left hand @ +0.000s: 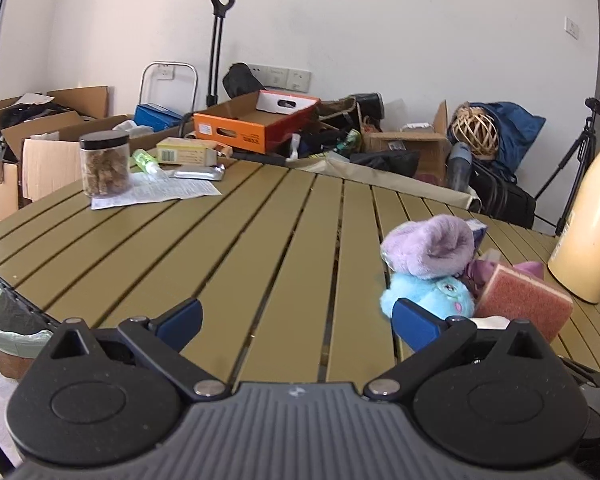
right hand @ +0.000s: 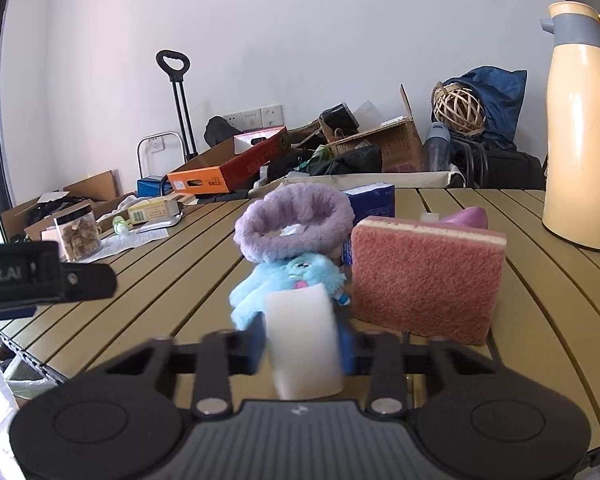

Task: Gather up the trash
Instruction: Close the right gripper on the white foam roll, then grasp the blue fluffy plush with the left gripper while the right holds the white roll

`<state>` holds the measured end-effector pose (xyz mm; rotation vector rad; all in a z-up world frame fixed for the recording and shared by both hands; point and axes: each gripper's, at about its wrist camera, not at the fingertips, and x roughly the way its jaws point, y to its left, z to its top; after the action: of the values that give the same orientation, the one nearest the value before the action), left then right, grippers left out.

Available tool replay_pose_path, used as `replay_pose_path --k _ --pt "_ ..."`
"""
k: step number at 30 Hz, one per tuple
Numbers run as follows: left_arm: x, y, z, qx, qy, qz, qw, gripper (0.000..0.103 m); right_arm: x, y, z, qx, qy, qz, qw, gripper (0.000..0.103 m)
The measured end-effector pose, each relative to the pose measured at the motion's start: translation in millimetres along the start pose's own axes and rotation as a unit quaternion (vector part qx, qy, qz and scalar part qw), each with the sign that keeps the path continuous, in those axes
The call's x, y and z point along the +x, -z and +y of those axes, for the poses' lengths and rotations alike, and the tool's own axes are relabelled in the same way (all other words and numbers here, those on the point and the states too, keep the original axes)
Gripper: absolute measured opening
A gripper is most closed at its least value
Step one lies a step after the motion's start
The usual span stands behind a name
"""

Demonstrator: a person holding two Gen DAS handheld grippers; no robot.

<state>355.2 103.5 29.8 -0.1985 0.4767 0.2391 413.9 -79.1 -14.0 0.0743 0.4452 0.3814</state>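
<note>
While over the table: both grippers sit near its front edge.
Right gripper: clamped on a white block, just before the blue plush.
Left gripper: wide, nothing between.
Sponge: right of plush, standing.
Jar: far left.

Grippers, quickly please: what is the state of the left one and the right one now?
Left gripper: open, holding nothing.
Right gripper: closed on a white rectangular foam block.
</note>
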Motion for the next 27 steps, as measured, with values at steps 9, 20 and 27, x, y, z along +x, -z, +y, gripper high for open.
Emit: replay_pose_path --k 9,20,27 --pt "8 1 -10 0.005 0.011 0.009 0.9999 0.103 -10 0 -9 0.010 -0.001 -0.014 1.000 0.029" --pt "22 -1 -40 0.032 0.032 0.005 0.9990 0.103 -45 -4 -60 0.056 0.043 -0.048 0.996 0.029" --pt "42 2 -69 0.046 0.053 0.020 0.9973 0.103 -59 -3 -89 0.075 0.078 -0.057 0.992 0.029"
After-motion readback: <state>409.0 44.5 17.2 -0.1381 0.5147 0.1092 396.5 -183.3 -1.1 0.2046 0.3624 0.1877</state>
